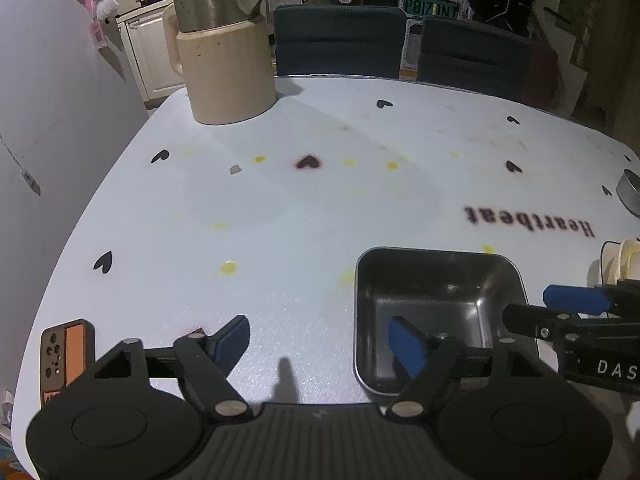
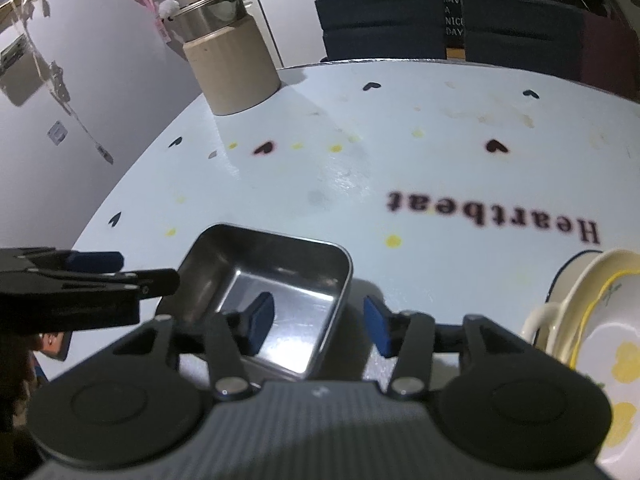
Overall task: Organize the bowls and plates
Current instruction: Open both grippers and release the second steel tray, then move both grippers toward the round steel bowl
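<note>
A square steel dish (image 1: 436,300) sits near the table's front edge; it also shows in the right wrist view (image 2: 268,284). My left gripper (image 1: 320,340) is open and straddles the dish's left wall, with one blue pad inside the dish. My right gripper (image 2: 318,322) is open and straddles the dish's right wall, one pad inside, one outside. It shows from the side in the left wrist view (image 1: 560,308). Cream plates and bowls (image 2: 592,320) are stacked at the right, with a cup handle showing.
A beige kettle with a steel lid (image 1: 222,52) stands at the table's far left. A phone (image 1: 66,354) lies at the front left edge. A steel bowl (image 1: 630,192) sits at the right edge. Two dark chairs (image 1: 340,40) stand behind the white table (image 1: 360,184).
</note>
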The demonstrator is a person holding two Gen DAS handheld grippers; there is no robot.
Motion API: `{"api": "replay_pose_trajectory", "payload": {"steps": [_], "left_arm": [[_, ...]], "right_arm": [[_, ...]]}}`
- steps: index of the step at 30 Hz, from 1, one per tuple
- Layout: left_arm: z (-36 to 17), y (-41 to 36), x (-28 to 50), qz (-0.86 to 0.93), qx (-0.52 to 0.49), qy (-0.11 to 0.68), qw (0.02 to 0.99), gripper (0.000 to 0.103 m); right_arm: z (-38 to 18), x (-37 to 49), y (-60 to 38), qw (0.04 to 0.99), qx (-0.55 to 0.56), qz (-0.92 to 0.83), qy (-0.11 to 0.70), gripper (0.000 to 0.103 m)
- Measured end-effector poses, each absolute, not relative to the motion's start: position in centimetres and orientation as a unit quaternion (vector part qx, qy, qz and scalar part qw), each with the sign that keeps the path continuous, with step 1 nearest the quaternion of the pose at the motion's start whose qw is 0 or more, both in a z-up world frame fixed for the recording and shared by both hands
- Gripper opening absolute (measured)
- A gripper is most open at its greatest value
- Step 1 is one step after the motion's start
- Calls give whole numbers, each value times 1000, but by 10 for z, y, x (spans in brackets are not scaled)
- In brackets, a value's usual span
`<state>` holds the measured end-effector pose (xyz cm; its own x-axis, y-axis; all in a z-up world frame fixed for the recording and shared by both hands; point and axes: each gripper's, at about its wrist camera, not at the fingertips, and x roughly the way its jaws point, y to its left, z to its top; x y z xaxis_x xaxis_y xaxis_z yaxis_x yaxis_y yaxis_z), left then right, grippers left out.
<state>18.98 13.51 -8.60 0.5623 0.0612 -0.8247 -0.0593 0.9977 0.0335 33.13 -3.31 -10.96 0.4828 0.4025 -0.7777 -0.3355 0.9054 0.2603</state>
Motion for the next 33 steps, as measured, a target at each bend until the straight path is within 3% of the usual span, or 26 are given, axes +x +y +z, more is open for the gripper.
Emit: {"api": "replay_pose_trajectory", "payload": {"steps": [4,9,11,21,33], "left_arm": [[-82,138,186,40,-7,460,887,99],[-80,140,186,56,-20,453,890,103],[-78,139,187,53,-22,449,891,103],[-69,110,202,34,-31,432,901,103],[-59,20,237,-31,-26,393,919,103]], "right_arm": [[-109,332,-33,864,28,214,455,66],[-101,330,-34,875,9,222,430,96],[-98,329,-37,882,-3,224,415,102],[-87,340,-85,909,-13,184,374,102],[-74,357,-180,931,2,94,352,103]]}}
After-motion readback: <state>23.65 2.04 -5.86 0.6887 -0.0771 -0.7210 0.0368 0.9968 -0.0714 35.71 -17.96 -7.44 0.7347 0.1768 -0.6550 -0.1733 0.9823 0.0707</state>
